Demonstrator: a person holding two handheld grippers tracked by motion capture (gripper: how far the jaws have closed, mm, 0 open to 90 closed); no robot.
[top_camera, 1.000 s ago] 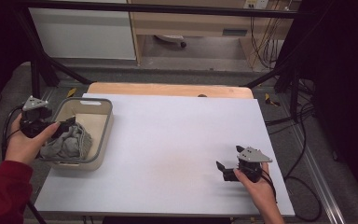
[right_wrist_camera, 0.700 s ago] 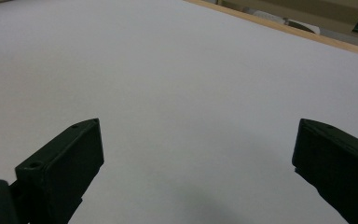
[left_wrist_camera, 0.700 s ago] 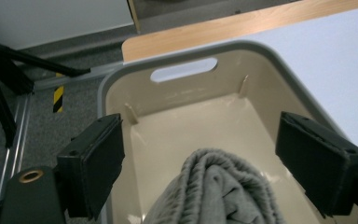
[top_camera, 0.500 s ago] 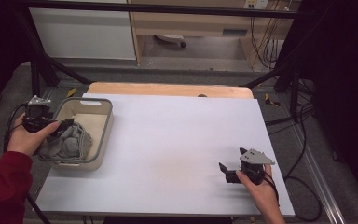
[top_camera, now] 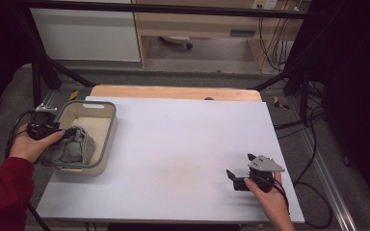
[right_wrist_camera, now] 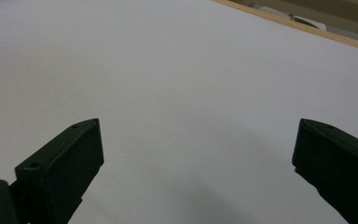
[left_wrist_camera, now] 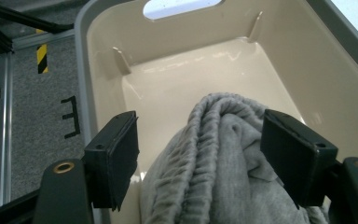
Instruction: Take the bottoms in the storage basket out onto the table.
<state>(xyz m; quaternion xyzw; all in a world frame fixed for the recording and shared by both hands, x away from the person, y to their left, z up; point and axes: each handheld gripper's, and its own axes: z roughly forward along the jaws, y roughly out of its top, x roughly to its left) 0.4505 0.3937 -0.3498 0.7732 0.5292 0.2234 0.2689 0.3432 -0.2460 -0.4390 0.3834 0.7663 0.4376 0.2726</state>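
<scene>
**Left gripper closing in on the grey garment, nothing lifted yet**

Status: early. The crumpled grey sweatshirt-type cloth garment [top_camera: 72, 147] sits bunched in the beige plastic bin with grey rim [top_camera: 107, 126], at the near end of it, far end of the bin bare. Bin stands at the left edge of the white tabletop [top_camera: 183, 144].

Left gripper [left_wrist_camera: 200, 154]: reached into the bin from its left side. Jaws have just been closing, with a ribbed fold of the garment between them. In the left gripper view the right pad looks about in contact with the cloth, the left pad has a gap to it, so not a pinch yet, jaws spread around the fold.

Right gripper [top_camera: 238, 179]: parked low on the table near the front right corner, well apart from the bin. Jaws spread wide, nothing between them, bare tabletop ahead in the right gripper view.

Done, judging by layout: approach and placement on the fold. Left: finish the pinch, pull the garment out of the bin onto the open tabletop, then likely bring the right gripper in. No cloth on the table so far.
</scene>
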